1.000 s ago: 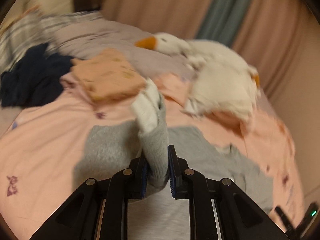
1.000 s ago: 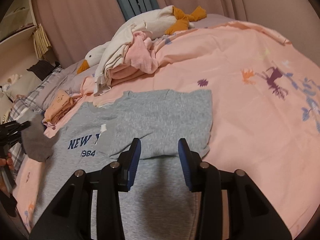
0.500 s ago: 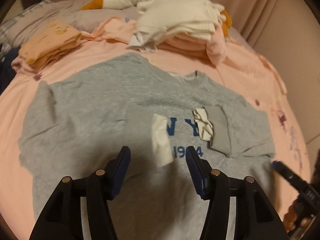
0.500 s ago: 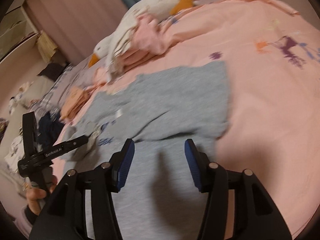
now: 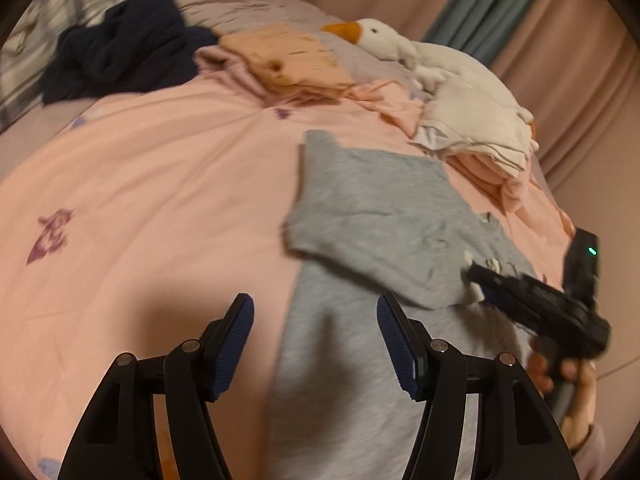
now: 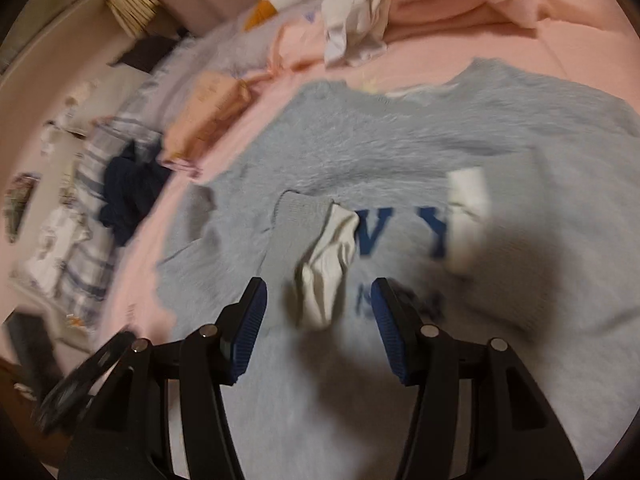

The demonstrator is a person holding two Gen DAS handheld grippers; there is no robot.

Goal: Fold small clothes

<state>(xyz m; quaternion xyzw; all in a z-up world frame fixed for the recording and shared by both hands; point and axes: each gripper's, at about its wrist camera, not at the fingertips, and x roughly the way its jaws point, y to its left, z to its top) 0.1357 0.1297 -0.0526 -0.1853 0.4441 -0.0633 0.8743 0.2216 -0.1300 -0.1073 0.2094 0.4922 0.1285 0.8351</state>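
A grey sweatshirt (image 5: 372,220) with blue letters lies flat on the pink bedspread (image 5: 140,184), both sleeves folded in over the chest. In the right wrist view the sweatshirt (image 6: 400,152) shows its white cuffs: the left cuff (image 6: 324,264) and the right cuff (image 6: 466,204) lie over the lettering. My left gripper (image 5: 314,326) is open and empty above the sweatshirt's left edge. My right gripper (image 6: 318,312) is open and empty just over the left cuff; it also shows in the left wrist view (image 5: 520,300).
A folded peach garment (image 5: 288,60) and a dark navy garment (image 5: 120,44) lie at the far left. A plush goose (image 5: 384,40) and a stack of white and pink clothes (image 5: 476,128) lie behind the sweatshirt. A shelf (image 6: 48,60) stands beside the bed.
My left gripper let go of the grey sleeve, which now lies folded over the chest, and swung to the sweatshirt's left edge. My right gripper moved in over the folded cuffs.
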